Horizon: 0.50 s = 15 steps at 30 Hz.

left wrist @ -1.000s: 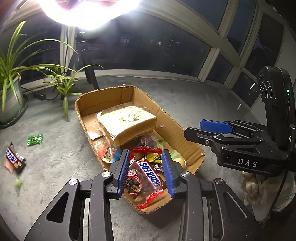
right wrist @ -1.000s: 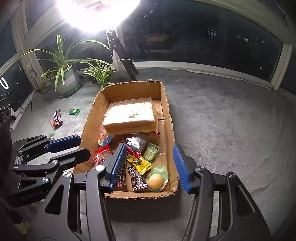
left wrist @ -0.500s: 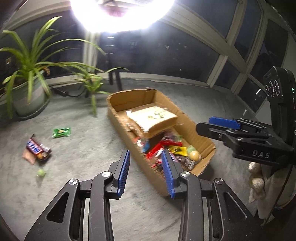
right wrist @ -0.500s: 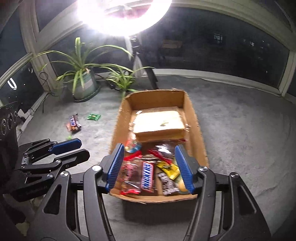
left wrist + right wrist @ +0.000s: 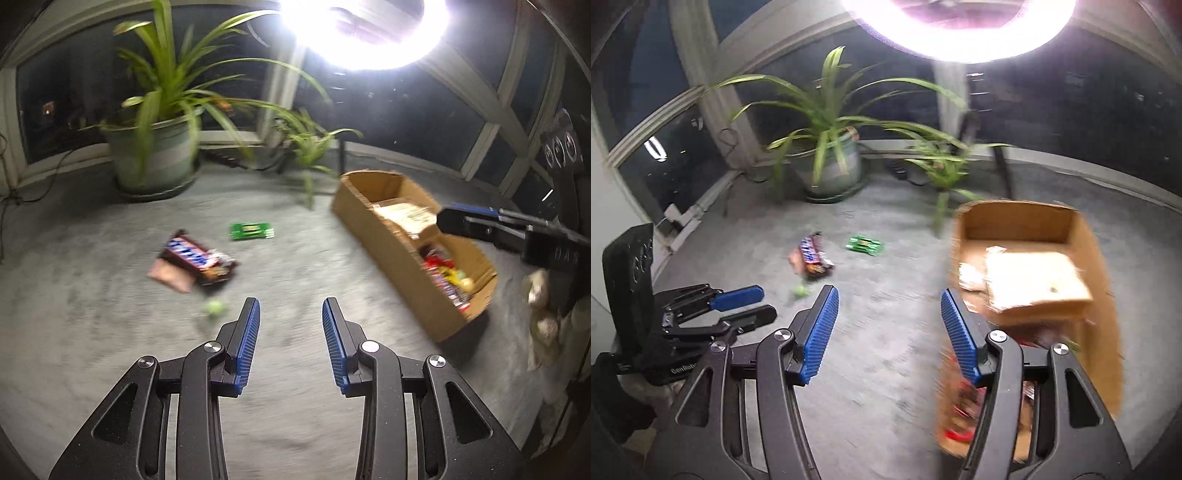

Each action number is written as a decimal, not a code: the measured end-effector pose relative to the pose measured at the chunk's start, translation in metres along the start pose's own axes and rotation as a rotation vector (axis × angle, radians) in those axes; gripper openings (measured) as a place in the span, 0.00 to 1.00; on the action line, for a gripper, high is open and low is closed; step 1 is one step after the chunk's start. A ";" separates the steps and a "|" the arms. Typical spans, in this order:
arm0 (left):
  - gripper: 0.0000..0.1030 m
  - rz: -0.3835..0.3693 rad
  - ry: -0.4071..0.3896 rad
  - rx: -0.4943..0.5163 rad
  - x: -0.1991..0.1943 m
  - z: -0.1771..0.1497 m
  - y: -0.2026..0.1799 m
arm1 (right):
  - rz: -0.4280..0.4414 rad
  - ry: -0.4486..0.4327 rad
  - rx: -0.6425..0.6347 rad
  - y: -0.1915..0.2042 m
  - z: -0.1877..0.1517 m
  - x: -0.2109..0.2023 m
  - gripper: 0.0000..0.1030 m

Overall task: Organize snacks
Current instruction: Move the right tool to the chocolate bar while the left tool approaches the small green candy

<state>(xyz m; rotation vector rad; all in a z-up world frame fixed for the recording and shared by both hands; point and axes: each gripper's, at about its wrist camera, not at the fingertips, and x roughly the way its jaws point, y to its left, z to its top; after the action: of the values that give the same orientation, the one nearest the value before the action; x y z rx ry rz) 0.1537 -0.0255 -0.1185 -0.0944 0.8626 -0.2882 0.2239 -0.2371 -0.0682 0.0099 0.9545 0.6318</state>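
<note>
Both the left gripper (image 5: 291,314) and right gripper (image 5: 888,301) hover spread apart and empty above grey carpet (image 5: 110,332). A Snickers bar (image 5: 192,256) lies flat ahead of the left gripper, its long axis running diagonally toward the cardboard box (image 5: 391,254) at right. A green packet (image 5: 252,231) lies just beyond it.

Left hand-held gripper (image 5: 291,314): black frame, ribbed blue pads, silver screws; right hand-held gripper (image 5: 886,301): same black-blue build; white "DAS" lettering on side.

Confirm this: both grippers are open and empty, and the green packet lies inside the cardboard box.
Not quite. The green packet lies on the grey carpet, outside the cardboard box, as the left wrist view shows. The rest holds: the left gripper and right gripper are open and empty.
</note>
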 end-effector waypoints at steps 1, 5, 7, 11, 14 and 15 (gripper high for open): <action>0.33 0.011 0.002 -0.002 0.000 -0.001 0.008 | 0.016 0.010 -0.005 0.004 0.003 0.009 0.59; 0.33 0.044 0.041 -0.007 0.011 -0.003 0.034 | 0.059 0.059 -0.032 0.021 0.019 0.050 0.59; 0.33 0.053 0.058 0.001 0.019 -0.003 0.044 | 0.077 0.077 -0.043 0.029 0.027 0.070 0.59; 0.32 0.046 0.071 0.024 0.031 -0.004 0.050 | 0.099 0.124 -0.097 0.048 0.034 0.106 0.59; 0.30 0.035 0.071 0.035 0.040 -0.006 0.050 | 0.115 0.153 -0.086 0.054 0.037 0.130 0.59; 0.26 0.033 0.075 0.036 0.043 -0.006 0.050 | 0.124 0.157 -0.082 0.055 0.038 0.137 0.59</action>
<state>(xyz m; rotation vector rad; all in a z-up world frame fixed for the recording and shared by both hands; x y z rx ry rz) 0.1857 0.0104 -0.1640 -0.0360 0.9326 -0.2775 0.2825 -0.1122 -0.1341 -0.0547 1.0849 0.7946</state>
